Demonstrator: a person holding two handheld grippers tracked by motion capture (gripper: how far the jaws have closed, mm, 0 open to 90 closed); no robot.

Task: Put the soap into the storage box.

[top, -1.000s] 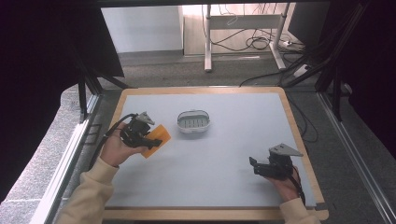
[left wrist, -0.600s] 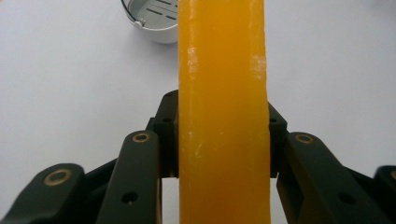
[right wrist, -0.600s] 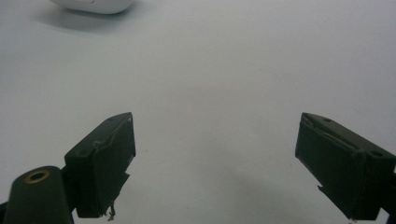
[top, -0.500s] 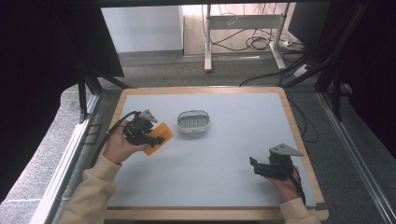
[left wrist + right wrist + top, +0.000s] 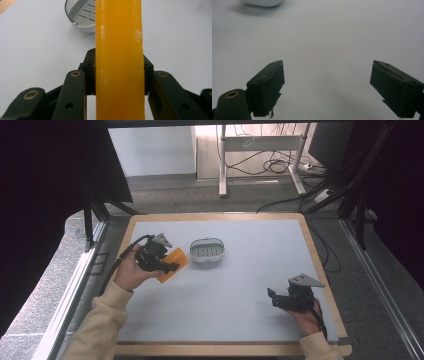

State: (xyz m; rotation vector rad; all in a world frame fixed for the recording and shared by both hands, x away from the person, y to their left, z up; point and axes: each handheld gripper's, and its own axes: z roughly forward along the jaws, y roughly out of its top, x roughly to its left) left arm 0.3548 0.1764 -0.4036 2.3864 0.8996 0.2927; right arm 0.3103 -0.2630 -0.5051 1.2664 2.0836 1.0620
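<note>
While left gripper [image 5: 159, 260] jaws clamp orange bar [image 5: 119, 60] near bench's left edge beside slotted white dish [image 5: 207, 250], bar looks stiff, slick; grip broad faces. Right gripper [image 5: 328, 87] jaws gape, empty.

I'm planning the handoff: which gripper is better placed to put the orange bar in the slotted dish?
Left. The left gripper is shut on the orange bar, right beside the slotted dish. The right gripper is open, empty and farther away.
</note>
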